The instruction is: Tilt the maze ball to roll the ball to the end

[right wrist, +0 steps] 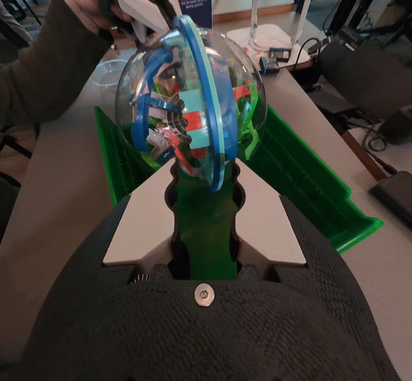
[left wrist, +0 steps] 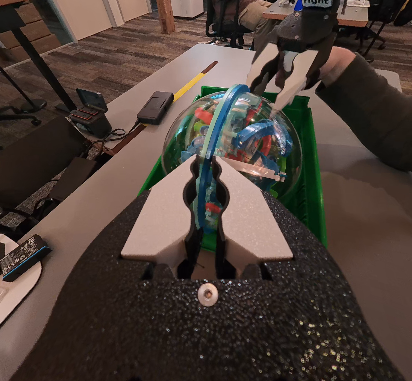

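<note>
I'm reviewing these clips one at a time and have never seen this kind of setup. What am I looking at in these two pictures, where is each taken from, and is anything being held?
There is no robot arm here: a person holds a two-fingered claw in each hand, and each claw carries a camera looking along its fingers. One picture comes from the left claw, the other from the right claw.

On the grey table sits a green tray, and over it a clear maze ball with coloured tracks inside.

The left claw is closed on the ball's blue rim, which runs between its fingers. The right claw is open, its fingers to either side of the ball's near end, gripping nothing. Chargers and batteries lie along the table's edge.
</note>
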Motion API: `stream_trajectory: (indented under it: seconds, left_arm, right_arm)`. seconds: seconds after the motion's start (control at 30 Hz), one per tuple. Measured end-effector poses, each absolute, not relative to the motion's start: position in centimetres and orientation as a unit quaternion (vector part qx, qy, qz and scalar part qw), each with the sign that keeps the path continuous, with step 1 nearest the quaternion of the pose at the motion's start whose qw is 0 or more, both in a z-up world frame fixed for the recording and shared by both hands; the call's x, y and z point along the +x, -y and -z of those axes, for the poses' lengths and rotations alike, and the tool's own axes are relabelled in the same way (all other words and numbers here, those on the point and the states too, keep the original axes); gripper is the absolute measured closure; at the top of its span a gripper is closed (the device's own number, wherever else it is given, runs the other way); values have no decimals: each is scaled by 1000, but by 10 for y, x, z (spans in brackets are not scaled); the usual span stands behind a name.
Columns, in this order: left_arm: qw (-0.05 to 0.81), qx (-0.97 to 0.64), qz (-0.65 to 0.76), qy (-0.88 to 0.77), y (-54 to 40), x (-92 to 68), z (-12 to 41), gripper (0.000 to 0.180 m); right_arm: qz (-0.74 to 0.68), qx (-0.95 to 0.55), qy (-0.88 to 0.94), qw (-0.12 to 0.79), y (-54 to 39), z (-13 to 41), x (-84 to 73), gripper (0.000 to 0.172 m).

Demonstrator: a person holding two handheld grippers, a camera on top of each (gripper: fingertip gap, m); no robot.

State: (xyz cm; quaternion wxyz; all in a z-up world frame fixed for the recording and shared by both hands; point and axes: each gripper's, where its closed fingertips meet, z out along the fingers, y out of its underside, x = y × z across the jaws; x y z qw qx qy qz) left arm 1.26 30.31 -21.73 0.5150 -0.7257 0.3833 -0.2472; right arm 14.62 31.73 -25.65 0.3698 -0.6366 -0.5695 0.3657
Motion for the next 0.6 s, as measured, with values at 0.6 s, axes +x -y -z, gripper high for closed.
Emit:
stream_trajectory:
  seconds: [0.6]
  left_arm:
    - [504,-728,272,-378,-300,10,220,172]
  right_arm:
    - [-370,-638,542,403,-333,254,143,160]
